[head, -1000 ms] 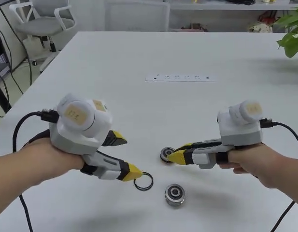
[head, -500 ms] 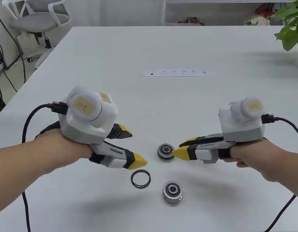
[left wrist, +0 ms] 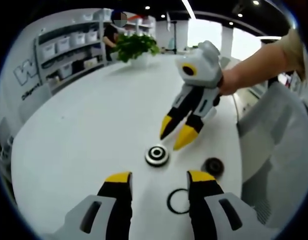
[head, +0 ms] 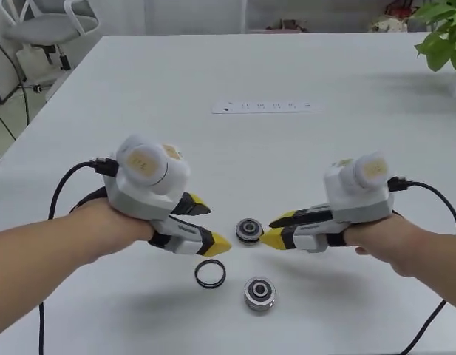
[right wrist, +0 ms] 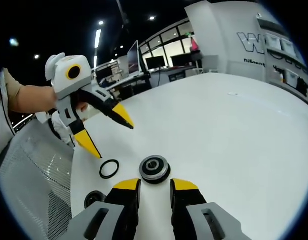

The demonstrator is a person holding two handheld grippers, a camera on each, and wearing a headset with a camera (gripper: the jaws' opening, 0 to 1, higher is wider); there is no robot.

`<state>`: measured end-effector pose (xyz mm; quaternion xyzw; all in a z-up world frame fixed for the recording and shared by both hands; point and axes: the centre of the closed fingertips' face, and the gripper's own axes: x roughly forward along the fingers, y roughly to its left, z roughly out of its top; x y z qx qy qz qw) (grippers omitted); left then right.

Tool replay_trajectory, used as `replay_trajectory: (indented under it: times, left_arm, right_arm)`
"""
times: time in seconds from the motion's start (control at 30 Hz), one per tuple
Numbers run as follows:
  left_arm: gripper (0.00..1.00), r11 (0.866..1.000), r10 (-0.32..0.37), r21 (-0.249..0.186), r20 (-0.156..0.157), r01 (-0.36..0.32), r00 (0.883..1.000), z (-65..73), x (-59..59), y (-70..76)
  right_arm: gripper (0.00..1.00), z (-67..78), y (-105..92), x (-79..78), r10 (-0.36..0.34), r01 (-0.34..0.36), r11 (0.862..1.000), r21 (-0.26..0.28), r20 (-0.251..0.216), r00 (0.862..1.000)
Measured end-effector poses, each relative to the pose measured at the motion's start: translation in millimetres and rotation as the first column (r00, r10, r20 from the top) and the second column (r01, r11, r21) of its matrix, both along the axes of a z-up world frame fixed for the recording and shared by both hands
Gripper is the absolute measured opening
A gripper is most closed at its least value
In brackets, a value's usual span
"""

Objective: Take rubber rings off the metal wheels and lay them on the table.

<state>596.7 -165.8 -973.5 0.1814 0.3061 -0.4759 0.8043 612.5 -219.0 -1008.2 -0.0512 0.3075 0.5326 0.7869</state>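
Across the white table (head: 301, 66), one rubber ring (head: 211, 274) is lying loose beside the near wheel (head: 259, 292), while the left gripper (head: 211, 223) and right gripper (head: 276, 228), jaws apart and empty, are flanking the far wheel (head: 249, 230), probably needing one pinning it while the other peels.

Bare table (head: 287, 170) beyond wheel (head: 249, 230), ring (head: 211, 274)

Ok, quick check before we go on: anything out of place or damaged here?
Nothing stands out. The rubber ring lies flat on the table, the far wheel and near wheel sit beside it, and the left tool and right tool are open and empty.
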Motion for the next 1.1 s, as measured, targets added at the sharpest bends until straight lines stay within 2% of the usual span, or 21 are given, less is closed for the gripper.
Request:
replay_trajectory:
  times: [0.4, 1.1]
  left_arm:
    - [0.41, 1.0, -0.007, -0.004, -0.018, 0.007, 1.0, -13.5, 12.0, -13.6]
    - [0.31, 1.0, -0.004, -0.022, -0.05, 0.002, 0.999, -26.3, 26.9, -34.0]
  right_arm:
    - [0.18, -10.9, 4.1, 3.0, 0.026, -0.025, 0.999, -0.028, 0.029, 0.999]
    - [0.14, -11.5, 7.8, 6.6, 0.038, -0.037, 0.999, -0.014, 0.043, 0.998]
